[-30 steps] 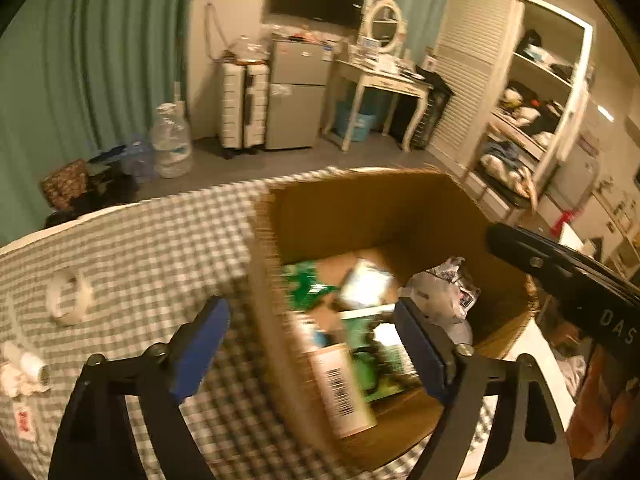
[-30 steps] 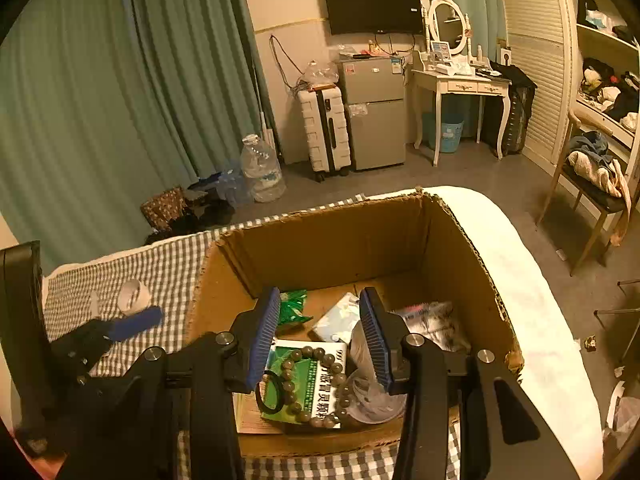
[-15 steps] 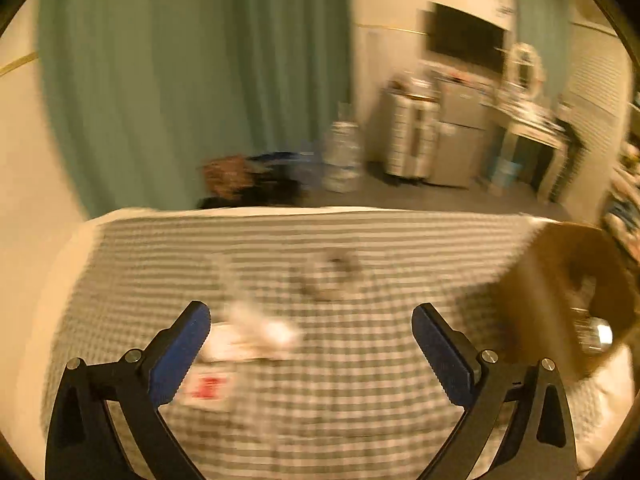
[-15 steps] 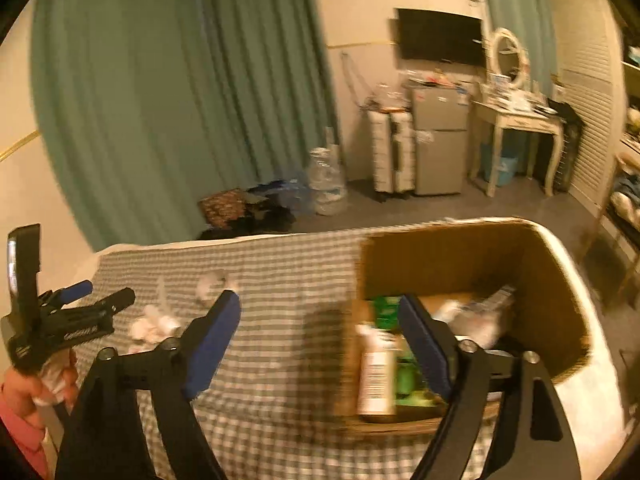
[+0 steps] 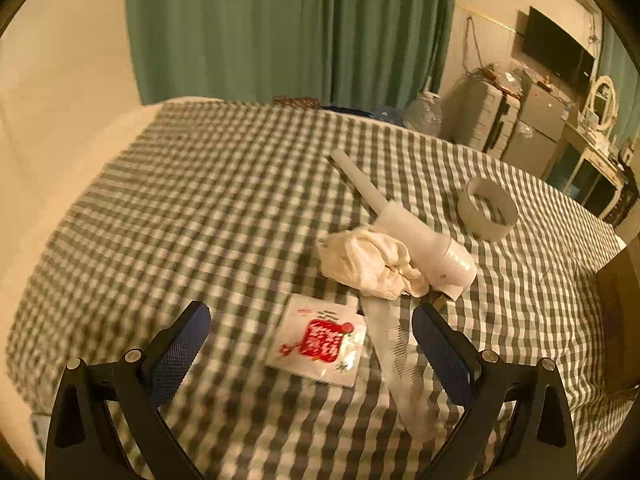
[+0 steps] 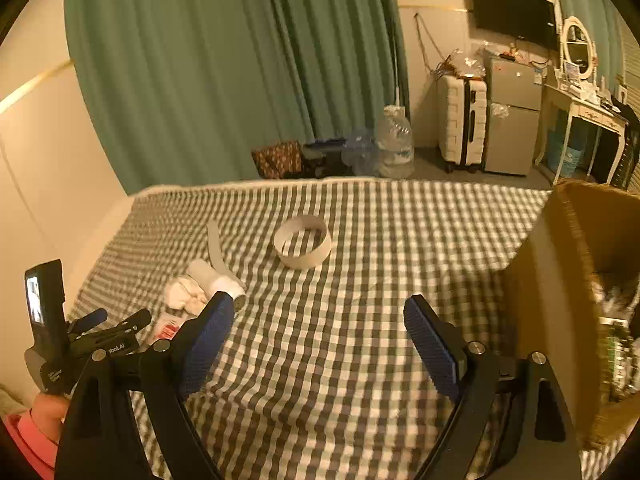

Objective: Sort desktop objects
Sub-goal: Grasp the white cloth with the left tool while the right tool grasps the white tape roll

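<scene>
My left gripper (image 5: 310, 344) is open and empty, low over a small packet with a red label (image 5: 320, 340) that lies between its fingers. Just beyond lie a crumpled white tissue (image 5: 370, 260), a white tube-shaped object (image 5: 420, 236) and a tape ring (image 5: 488, 214). My right gripper (image 6: 318, 334) is open and empty above the checked cloth (image 6: 360, 320). In the right wrist view the tape ring (image 6: 303, 247), the tissue (image 6: 182, 294) and the left gripper (image 6: 100, 326) show, and the cardboard box (image 6: 560, 280) stands at the right.
The box holds several items, partly seen at its right edge (image 6: 618, 320). The checked cloth ends at a far edge (image 6: 320, 182). Beyond are green curtains (image 6: 220, 60), water bottles (image 6: 394, 144), a suitcase (image 6: 460, 120) and a fridge (image 6: 512, 116).
Both grippers have swung left, away from the box. The right gripper has opened wide. The left gripper has come down over the red-label packet.
</scene>
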{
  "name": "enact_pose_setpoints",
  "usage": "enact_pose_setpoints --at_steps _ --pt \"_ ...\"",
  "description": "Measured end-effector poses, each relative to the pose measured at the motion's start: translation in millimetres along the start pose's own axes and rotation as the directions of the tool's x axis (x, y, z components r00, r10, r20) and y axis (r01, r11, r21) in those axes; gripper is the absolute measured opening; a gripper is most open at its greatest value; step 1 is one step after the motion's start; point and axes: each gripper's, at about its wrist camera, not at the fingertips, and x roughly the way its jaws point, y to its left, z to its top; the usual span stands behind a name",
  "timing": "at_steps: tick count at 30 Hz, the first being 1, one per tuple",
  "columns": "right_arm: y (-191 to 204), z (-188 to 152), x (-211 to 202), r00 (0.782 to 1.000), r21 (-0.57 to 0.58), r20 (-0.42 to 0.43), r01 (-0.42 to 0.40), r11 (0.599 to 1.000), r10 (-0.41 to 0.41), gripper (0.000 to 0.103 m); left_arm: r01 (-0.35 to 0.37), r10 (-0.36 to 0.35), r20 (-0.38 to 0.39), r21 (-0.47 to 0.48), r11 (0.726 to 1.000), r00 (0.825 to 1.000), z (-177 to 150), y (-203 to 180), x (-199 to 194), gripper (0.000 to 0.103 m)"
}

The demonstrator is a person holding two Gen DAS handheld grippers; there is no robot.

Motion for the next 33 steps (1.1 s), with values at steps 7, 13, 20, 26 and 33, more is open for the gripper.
enact_pose_setpoints --at_steps 7,13,20,26,33 --pt "2.1 -1.1 65.8 0.997 -0.014 -0.071 -0.015 1.0 0.014 0.087 0.043 -0.042 -0.026 0.055 0.998 0.999 9.4 -12.1 41.4 0.103" --pt "8.7 10.7 120.1 0.992 -0.01 -0.12 -0.039 0.999 0.037 0.087 0.114 -0.108 -0.056 0.102 0.988 0.993 22.7 -28.3 78.0 0.103" --pt "22.7 22.5 173.6 0.988 -0.06 -0.151 -0.025 0.998 0.016 0.087 0.167 -0.162 -0.049 0.107 0.98 0.985 35.0 -31.3 93.8 0.08" --pt "28.8 34.1 214.3 0.987 -0.06 -0.162 0.012 0.998 -0.022 0.087 0.167 -0.164 -0.03 0.17 0.971 0.986 38.6 -40.0 92.6 0.048" --pt "31.7 40.3 234.5 0.984 -0.049 -0.164 0.058 0.997 -0.066 0.085 0.116 -0.117 0.014 0.049 0.992 0.993 54.3 -12.3 95.9 0.023"
